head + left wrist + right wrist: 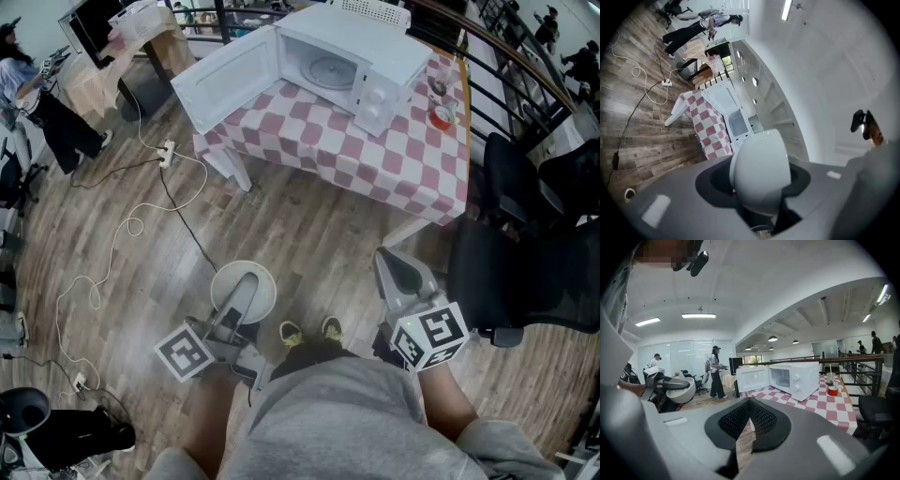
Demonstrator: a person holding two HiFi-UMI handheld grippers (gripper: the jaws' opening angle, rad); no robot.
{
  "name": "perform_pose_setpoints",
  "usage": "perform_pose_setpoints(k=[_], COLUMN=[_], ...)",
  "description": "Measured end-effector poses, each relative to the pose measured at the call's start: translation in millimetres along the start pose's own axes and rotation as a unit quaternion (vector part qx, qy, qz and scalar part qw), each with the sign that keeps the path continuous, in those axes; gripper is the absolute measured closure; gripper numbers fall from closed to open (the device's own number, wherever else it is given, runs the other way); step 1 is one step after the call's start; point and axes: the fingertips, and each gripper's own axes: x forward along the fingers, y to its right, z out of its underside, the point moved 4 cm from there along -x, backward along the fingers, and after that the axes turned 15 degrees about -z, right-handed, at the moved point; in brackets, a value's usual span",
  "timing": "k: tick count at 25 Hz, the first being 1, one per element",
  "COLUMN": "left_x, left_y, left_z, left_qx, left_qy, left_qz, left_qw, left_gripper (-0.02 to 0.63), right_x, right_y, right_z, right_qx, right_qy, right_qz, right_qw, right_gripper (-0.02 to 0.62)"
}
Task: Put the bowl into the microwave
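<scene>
Two grippers hang low over the wooden floor (309,234), well apart from the table (403,164). Only the left gripper (239,298) carries anything. Its jaws are clamped on the wall of the white bowl (265,292), one jaw lying across the inside, and the bowl's mouth faces up toward the head camera. The right gripper (394,264) is empty, its pads pressed together with nothing between them.

What matters next is where the microwave (361,61) lies from the bowl: ahead and somewhat to the right, across a stretch of bare floor. Its cavity is open toward the person. The door (230,77) swings out on the left — the bowl's own side — so it juts into the straight line from the left gripper to the opening.

As I judge it, the bowl has to travel forward and rightward, passing the door's free edge on its right, and be levelled before it goes in. The right gripper stands nearer the cavity, yet the load is in the left.
</scene>
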Motion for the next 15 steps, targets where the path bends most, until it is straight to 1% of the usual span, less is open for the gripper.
perform_pose_setpoints(k=[5, 8, 10, 15], left_x=[-2, -5, -6, -10], left_y=[-5, -9, -12, -20], left_z=[-8, -14, -18, -30], left_qx=[0.012, 0.012, 0.012, 0.007], left_qy=[-0.004, -0.005, -0.005, -0.006], left_qz=[-0.004, 0.001, 0.003, 0.006], left_qw=[0.9999, 0.9999, 0.9999, 0.9999], left_gripper=[0.393, 0.393, 0.393, 0.393], right_x=[9, 14, 19, 32], right_y=[-8, -16, -21, -34], right_z=[-3, -5, -4, -2], right_qx=[0.015, 0.028, 0.028, 0.039], right_qy=[0.010, 0.015, 0.014, 0.013], right_qz=[-0.005, -0.022, -0.031, -0.034], right_qw=[1.000, 0.999, 0.999, 0.999], right_gripper=[0.597, 0.597, 0.597, 0.597])
